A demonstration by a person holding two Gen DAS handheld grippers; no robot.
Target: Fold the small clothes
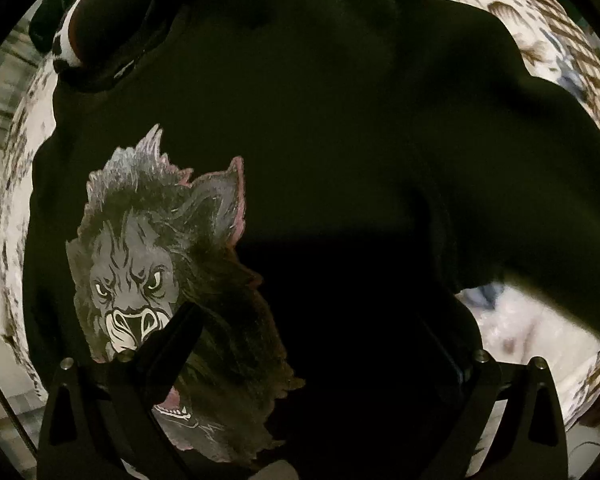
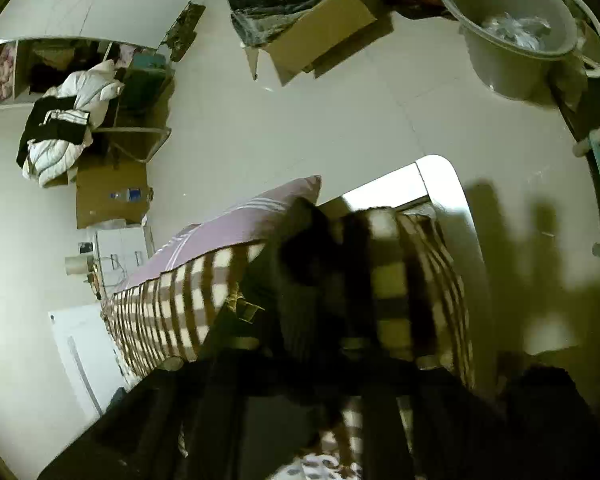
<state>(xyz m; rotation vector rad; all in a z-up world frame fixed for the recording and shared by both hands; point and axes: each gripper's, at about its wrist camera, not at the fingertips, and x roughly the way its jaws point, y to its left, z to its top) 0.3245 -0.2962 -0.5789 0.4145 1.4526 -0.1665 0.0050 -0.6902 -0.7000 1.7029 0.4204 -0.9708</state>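
Black cloth fills my left view: a dark shirt (image 1: 320, 120) with a snarling grey wolf print (image 1: 152, 264) lies spread on a bed under a white blanket (image 1: 572, 60) patterned in brown and blue. My left hand-held gripper (image 1: 312, 344) hovers just over the shirt with its fingers set wide apart, holding nothing; one finger (image 1: 172, 340) crosses the wolf's snout, and the other is lost in the dark fabric. A rolled dark piece (image 1: 108, 24) sits at the shirt's top corner.

In my right view, a black sleeve (image 2: 312, 264) rises blurred in front of the right hand-held gripper (image 2: 340, 380), above a brown-and-white striped blanket (image 2: 172, 312) and a lilac pillow (image 2: 240, 224). I cannot tell whether this gripper is pinching the sleeve; its fingers are dark and smeared. Beyond the bed, a cardboard box (image 2: 320, 28) and a grey tub (image 2: 512, 28) stand on the pale floor (image 2: 300, 120).
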